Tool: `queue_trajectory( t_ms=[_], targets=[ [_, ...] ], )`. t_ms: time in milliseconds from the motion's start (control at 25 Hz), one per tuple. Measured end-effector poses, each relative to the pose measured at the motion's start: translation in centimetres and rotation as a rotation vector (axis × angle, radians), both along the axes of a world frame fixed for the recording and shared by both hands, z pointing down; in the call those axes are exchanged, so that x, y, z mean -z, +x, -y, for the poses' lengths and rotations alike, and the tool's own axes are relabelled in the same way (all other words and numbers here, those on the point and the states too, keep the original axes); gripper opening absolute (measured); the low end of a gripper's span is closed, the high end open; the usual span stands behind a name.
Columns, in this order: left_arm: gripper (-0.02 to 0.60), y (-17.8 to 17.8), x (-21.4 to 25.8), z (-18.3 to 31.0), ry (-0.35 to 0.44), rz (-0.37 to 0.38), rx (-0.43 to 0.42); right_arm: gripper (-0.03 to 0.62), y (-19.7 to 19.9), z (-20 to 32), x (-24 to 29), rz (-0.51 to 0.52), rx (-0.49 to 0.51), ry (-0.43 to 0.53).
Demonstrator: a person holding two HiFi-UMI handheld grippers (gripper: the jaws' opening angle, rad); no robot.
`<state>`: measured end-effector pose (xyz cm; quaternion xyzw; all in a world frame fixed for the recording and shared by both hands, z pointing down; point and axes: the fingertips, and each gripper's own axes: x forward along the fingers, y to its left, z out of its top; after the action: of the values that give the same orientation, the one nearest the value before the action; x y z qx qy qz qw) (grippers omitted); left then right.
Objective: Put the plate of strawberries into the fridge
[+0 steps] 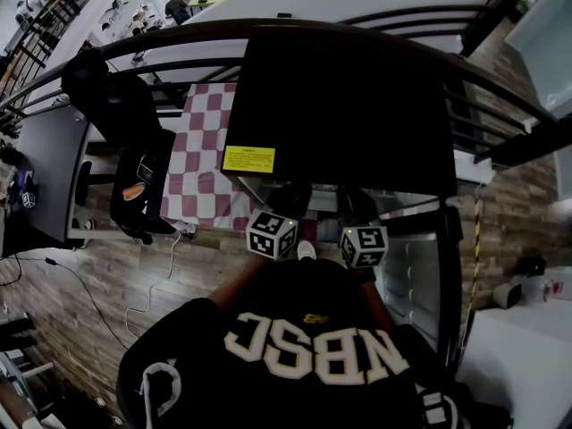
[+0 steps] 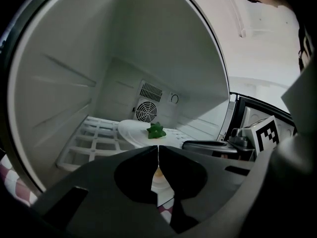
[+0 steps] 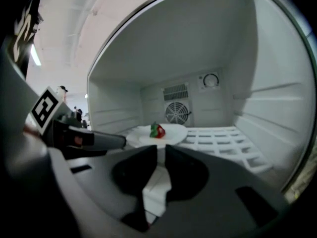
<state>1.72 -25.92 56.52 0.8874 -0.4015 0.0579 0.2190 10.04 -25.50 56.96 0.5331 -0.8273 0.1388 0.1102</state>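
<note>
A white plate [image 2: 132, 130] with one strawberry [image 2: 156, 130] lies on the white wire shelf [image 2: 94, 141] inside the open fridge [image 1: 349, 105]. My left gripper [image 2: 158, 148] stands at the plate's near rim, tips closed to a thin slit, with nothing visible between them. The right gripper view shows the same plate [image 3: 176, 132] and strawberry [image 3: 157, 130]. My right gripper [image 3: 161, 150] is shut on the plate's near rim, white showing in its narrow gap. In the head view only the marker cubes [image 1: 271, 234] [image 1: 364, 244] show; the fingers are hidden inside the fridge.
A round fan grille [image 3: 176, 113] sits in the fridge's back wall. The fridge door [image 1: 429, 266] stands open at the right. A red-and-white checked cloth [image 1: 210, 150] and a black chair [image 1: 125, 114] lie to the left; a railing runs behind.
</note>
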Motion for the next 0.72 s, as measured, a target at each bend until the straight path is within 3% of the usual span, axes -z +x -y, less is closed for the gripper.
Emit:
queue_trajectory(
  t_ms=[440, 720],
  targets=[
    [0.026, -1.2, 1.4, -2.5, 0.021, -0.012, 0.021, 0.064, -1.1, -3.1, 1.4, 0.036, -0.003, 0.012],
    [0.018, -3.1, 4.0, -4.8, 0.099, -0.011, 0.071, 0.026, -1.0, -6.0, 3.9, 0.082, -0.055, 0.055]
  ],
)
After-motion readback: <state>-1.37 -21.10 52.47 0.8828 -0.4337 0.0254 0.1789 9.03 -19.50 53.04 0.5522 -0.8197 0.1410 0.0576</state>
